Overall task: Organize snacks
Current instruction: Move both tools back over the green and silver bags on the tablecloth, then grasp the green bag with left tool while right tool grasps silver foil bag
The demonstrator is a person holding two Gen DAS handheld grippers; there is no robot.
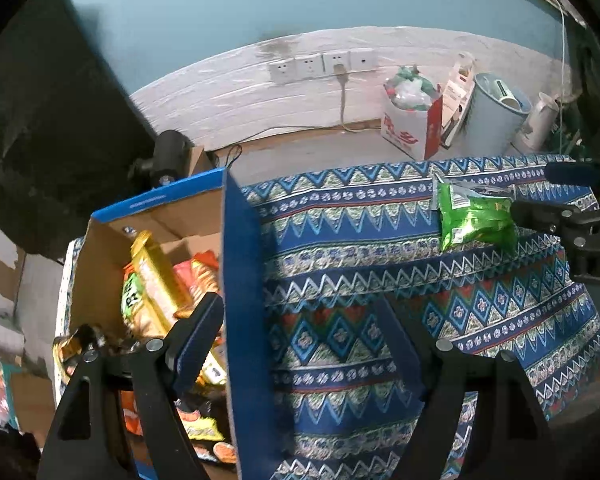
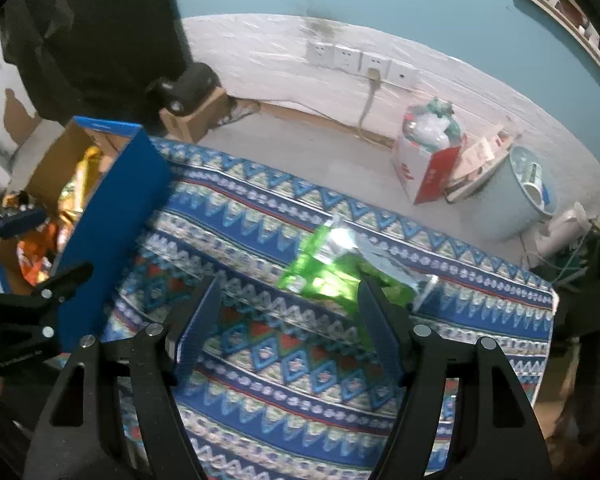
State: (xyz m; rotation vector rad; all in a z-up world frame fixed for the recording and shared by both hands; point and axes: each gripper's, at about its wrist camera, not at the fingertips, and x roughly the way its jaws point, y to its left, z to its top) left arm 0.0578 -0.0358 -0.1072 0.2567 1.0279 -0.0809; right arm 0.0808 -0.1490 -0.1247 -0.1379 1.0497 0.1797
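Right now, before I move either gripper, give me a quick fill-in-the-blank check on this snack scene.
1. The only snack left on the patterned cloth is a ____ packet.
2. The other snacks lie in a cardboard box whose outside is ____.
3. The left gripper straddles the box wall, its jaws ____.
4. Between the fingers of the right gripper there is only ____.

Missing words: green; blue; open; cloth

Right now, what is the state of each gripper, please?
Left gripper: open, holding nothing, straddling the box wall.
Right gripper: open, holding nothing; green snack bag just ahead.
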